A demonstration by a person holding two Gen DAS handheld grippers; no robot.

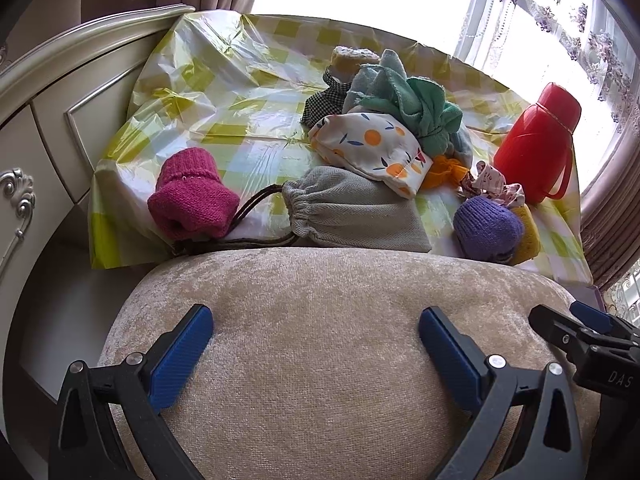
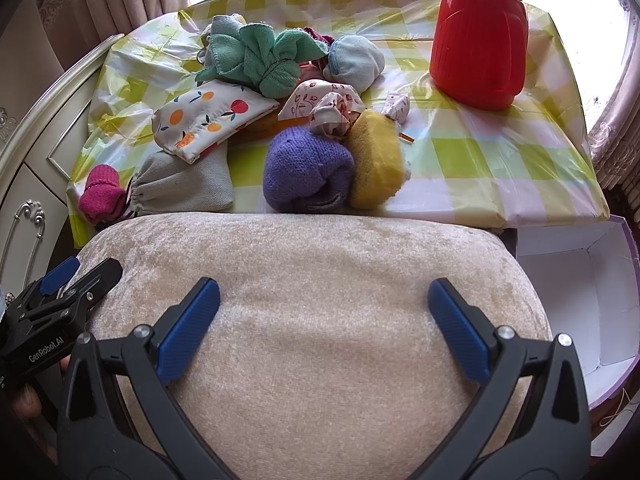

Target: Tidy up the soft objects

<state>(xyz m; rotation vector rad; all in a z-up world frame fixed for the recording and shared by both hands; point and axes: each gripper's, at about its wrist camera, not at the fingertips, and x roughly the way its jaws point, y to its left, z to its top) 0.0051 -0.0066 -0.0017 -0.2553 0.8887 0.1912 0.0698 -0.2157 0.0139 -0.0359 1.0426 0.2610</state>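
Soft things lie piled on a checked tablecloth: a pink knitted sock, a grey drawstring pouch, a fruit-print pouch, a green towel, a purple knitted ball, a yellow sponge and a pale blue bundle. My left gripper hangs open over a beige cushion, short of the table. My right gripper is open too, above the same cushion. Nothing sits between either pair of fingers.
A red plastic flask stands at the table's far right. An open white box sits low to the right of the cushion. A cream cabinet flanks the table on the left, with curtains and a bright window behind.
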